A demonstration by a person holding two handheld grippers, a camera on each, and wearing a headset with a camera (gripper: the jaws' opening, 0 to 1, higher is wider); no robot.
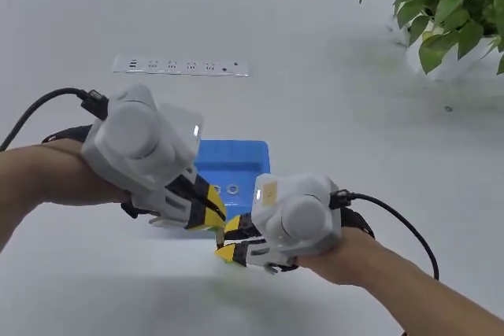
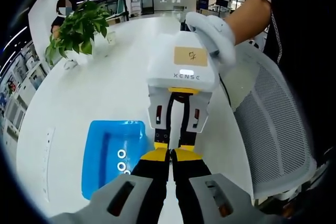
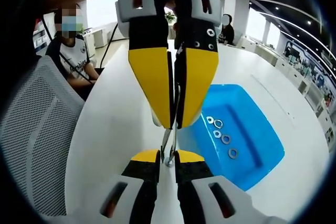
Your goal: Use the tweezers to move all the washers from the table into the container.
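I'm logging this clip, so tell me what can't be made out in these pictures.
Head view: the left gripper and right gripper cover the near edge of the container and the table beside it, so washers can't be counted or strays ruled out.
Right gripper view: the tweezers have both ends buried between jaws; whether the right gripper pinches them is unclear.
Left gripper view: its own jaw cuts off the washer row.
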